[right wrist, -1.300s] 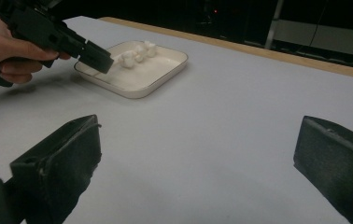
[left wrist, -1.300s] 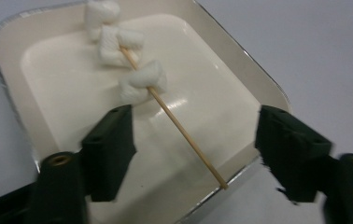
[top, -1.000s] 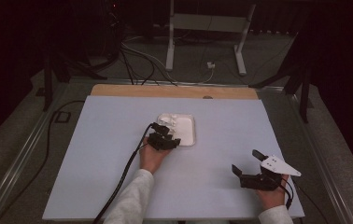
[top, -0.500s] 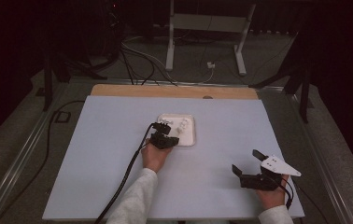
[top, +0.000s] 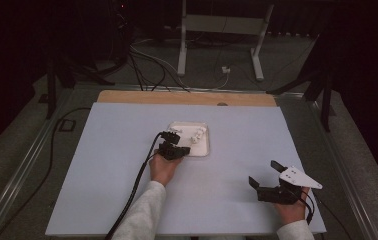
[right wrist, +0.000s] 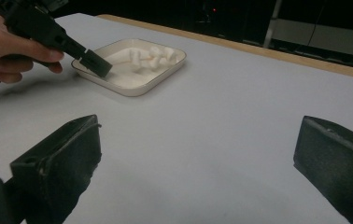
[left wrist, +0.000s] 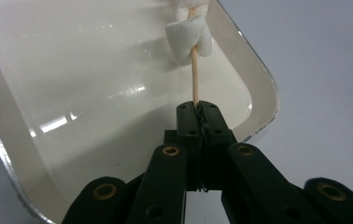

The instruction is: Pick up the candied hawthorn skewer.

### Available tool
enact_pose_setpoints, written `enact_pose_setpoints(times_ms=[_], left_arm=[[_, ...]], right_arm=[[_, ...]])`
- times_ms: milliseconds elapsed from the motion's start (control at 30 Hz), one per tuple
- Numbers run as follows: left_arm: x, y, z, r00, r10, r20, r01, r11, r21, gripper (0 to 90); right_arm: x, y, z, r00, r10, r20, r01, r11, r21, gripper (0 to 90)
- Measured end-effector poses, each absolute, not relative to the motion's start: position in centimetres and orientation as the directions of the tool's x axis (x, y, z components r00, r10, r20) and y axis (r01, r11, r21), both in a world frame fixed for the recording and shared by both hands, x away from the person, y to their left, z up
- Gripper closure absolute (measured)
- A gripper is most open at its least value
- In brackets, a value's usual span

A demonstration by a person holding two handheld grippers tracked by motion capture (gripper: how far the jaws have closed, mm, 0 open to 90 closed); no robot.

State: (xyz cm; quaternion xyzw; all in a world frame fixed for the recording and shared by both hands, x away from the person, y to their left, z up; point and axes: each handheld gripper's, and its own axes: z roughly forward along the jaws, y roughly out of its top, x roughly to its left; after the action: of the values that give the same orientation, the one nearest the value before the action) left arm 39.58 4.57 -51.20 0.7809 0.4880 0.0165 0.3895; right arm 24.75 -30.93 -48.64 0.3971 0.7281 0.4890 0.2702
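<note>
Left gripper (left wrist: 198, 108) clamping skewer (left wrist: 194, 79) with marshmallow (left wrist: 188, 32) over tray (left wrist: 258, 84); right gripper (top: 269, 176) resting, jaws gaping wide.

The table (top: 102, 170) has a pale blue-white top, and a wooden strip (top: 187, 98) runs along its edge at 12 o'clock. A metal rail (top: 22, 167) borders the table at 9 o'clock. On the grey floor at 12 o'clock stands a white frame (top: 222, 25) with two legs. Black cables (top: 147, 60) lie on the floor at 11 o'clock, and a white plug (top: 224, 70) lies between the legs of the frame. A dark stand (top: 322, 85) is at 2 o'clock.
</note>
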Motion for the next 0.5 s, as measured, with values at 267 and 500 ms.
enact_pose_setpoints(times_ms=[267, 500], left_arm=[[39.1, 5.1, -50.0, 0.547, 0.759, -0.353, 0.718, -0.209, 0.663, 90.0], [38.6, 5.7, -49.3, 0.558, 0.751, -0.354, 0.703, -0.2, 0.683, 90.0]], right_arm=[[24.7, -30.9, -48.7, -0.54, 0.842, -0.006, 0.314, 0.208, 0.926, 1.2], [24.7, -30.9, -48.7, -0.54, 0.842, -0.004, 0.316, 0.207, 0.926, 1.2]])
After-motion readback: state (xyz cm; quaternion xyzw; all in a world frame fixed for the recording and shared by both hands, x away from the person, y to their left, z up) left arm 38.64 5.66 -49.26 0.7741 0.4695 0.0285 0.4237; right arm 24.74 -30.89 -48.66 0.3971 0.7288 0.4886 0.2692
